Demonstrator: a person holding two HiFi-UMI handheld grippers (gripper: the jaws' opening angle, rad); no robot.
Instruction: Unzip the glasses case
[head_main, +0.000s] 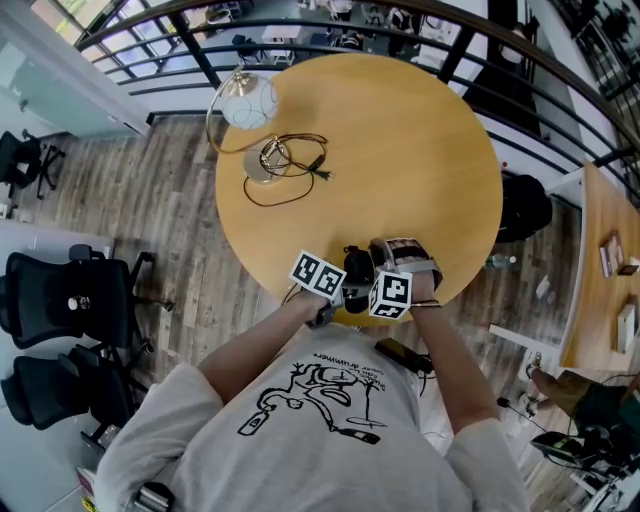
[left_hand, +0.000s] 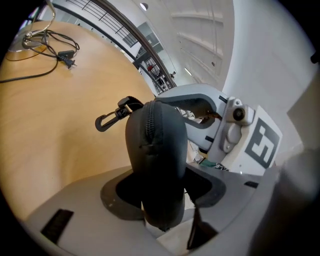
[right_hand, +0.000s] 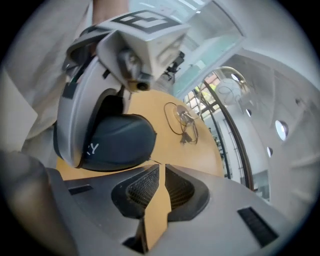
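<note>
Seen from above, a person in a white printed T-shirt stands at the near edge of a round wooden desk (head_main: 400, 150), holding a tool in each hand, the two close together over the desk's rim. The left tool (left_hand: 160, 186) grips a dark, soft glasses case (left_hand: 155, 150) by one end, its two sides spread wide and pressed against the case's flanks. The case lifts clear of the desk surface and points away from the person, with its zip (left_hand: 148, 127) running along the upward edge and a black carabiner clip (left_hand: 112, 117) hanging off the far end. The right tool (right_hand: 161, 167) sits just beside the case, angled steeply down, its sides pressed together. A thin dark sliver runs from the case to the tips, so they seem to nip the zip pull (right_hand: 149, 161), though it is too small to be sure. Farther back on the desk stand a lamp (head_main: 248, 105) with a round glass shade and a loose coil of black cable (head_main: 290, 170). Black office chairs (head_main: 60, 300) stand on the wooden floor to the left
</note>
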